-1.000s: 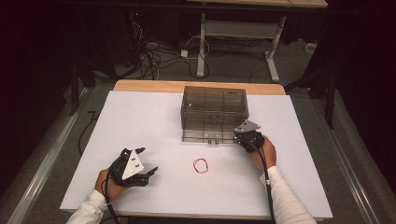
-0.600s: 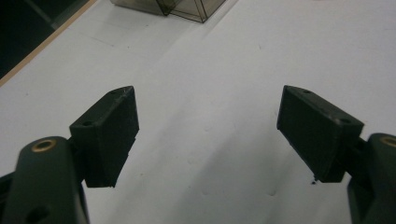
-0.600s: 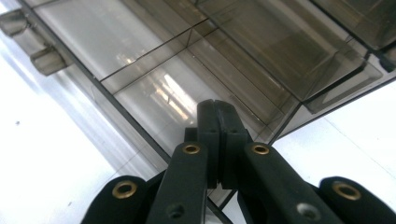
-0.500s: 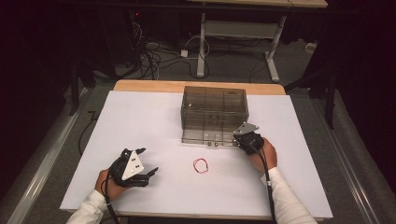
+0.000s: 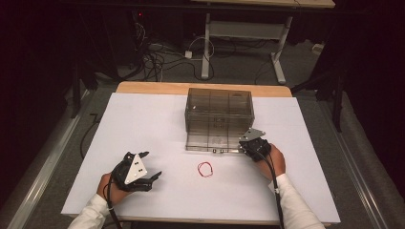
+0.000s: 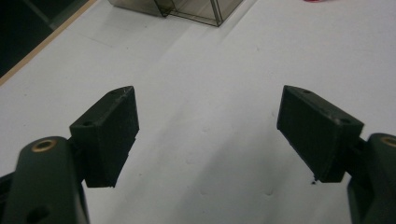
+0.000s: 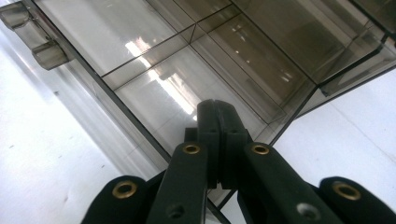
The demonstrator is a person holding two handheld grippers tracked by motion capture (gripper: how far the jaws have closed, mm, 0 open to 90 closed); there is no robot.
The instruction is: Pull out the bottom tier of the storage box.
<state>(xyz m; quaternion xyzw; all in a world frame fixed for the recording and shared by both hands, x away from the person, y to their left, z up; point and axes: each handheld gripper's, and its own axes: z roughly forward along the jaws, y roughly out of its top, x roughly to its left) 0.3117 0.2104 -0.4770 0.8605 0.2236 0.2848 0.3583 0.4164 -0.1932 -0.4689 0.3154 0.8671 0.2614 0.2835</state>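
The right gripper (image 5: 244,144) sits at the near right corner of the clear plastic organizer box (image 5: 218,114), which stands toward the far edge of the white surface (image 5: 143,119), a little right of its middle. In the right gripper view its two fingers (image 7: 208,121) are pressed flat together with nothing between them, their tips resting on or just over the open lid panel (image 7: 154,79) of the box, beside the corner where the panel meets the box wall; whether they actually press on the plastic cannot be told. Two small latches (image 7: 32,37) show on the panel's near edge.

The left gripper (image 5: 153,177) rests near the near left corner of the surface, well apart from the box. Its fingers (image 6: 109,130) stand wide open over bare white surface and hold nothing.

A small red rubber band (image 5: 206,169) lies flat on the surface between the two grippers, near the front edge of the box's lid and touched by neither gripper.

Compared with a second ago, the right gripper has crept slightly leftward along the lid's near edge, its fingers closed then as now. The left gripper, the rubber band and the box lie where they did.
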